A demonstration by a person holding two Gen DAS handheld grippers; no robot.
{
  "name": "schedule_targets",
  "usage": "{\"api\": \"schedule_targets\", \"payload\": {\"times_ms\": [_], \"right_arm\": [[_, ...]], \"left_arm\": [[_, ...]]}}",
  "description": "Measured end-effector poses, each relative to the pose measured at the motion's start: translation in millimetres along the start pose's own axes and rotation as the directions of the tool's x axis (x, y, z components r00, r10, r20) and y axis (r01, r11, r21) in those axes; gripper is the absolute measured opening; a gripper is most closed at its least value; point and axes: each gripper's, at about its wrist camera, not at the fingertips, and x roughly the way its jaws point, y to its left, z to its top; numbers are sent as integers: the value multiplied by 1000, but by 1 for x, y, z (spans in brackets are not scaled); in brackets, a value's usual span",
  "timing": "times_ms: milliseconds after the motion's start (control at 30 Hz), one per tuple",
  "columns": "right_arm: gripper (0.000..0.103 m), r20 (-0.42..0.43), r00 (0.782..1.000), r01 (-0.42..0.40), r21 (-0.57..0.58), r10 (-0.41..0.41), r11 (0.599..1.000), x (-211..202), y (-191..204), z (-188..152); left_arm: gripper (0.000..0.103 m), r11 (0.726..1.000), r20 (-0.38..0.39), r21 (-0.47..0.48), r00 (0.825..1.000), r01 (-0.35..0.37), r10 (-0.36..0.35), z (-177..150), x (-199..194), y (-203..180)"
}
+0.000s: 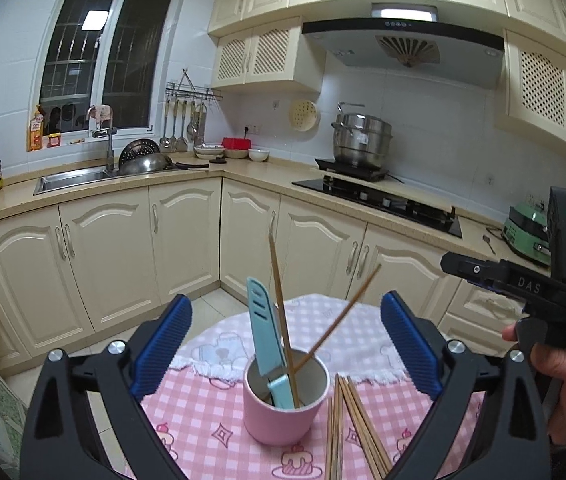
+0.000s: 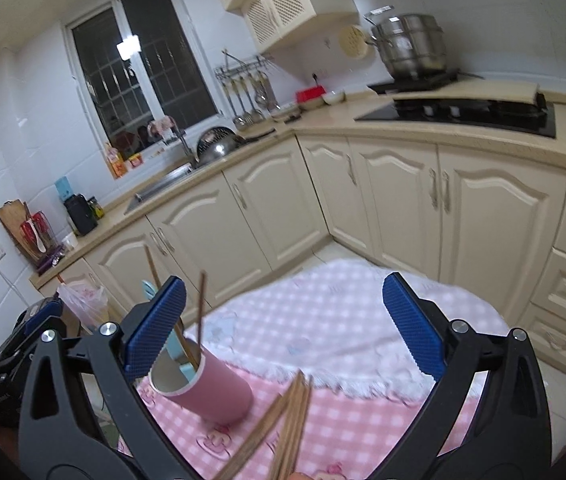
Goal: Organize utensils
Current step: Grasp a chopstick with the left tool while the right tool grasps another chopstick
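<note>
We are mid-way through loading the pink cup [image 1: 286, 400], which stands upright on the checked tablecloth [image 1: 203, 420] holding a blue knife [image 1: 266, 336] and two chopsticks [image 1: 283, 312]. Both the left gripper [image 1: 286, 344] and right gripper [image 2: 283, 328] are spread wide and hold nothing. The next move calls for closing on the loose chopstick bundle [image 1: 349, 428] lying just beside the cup and lifting it in.

Loose chopsticks [image 1: 347, 428] cut off by the bottom edge in both wrist views — smeared by blur in the right one, count unclear, knife [image 1: 269, 344] tip sunk inside the pink cup [image 1: 283, 416], right gripper [image 1: 449, 260] fingertips beyond the left view's edge.
</note>
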Motion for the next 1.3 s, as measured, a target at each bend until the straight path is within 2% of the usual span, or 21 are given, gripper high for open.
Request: {"api": "schedule_targets", "payload": {"times_ms": [233,500,700,900,1067,1300], "right_arm": [[97,-102,993,56,14,-54,998,3,-14,-24],[97,-257,959,119,-16,-119,993,18,-22,-69],[97,-361,913,158,-120,-191,980,36,-17,-107],[97,-438,861,182,-211,-260,960,51,-18,-140],[97,-473,841,172,-229,-264,958,57,-20,-153],[97,-492,833,146,-245,-253,958,62,-13,-161]], "left_arm": [[93,998,-72,53,997,14,-11,-28,1,-10],[93,996,-201,84,980,34,-17,-63,17,-9],[93,993,-306,107,952,46,-11,-93,34,-8],[93,989,-412,126,911,78,-19,-126,54,-7],[93,985,-469,142,883,96,-19,-142,69,-9],[93,982,-516,162,857,101,-3,-154,84,-13]]}}
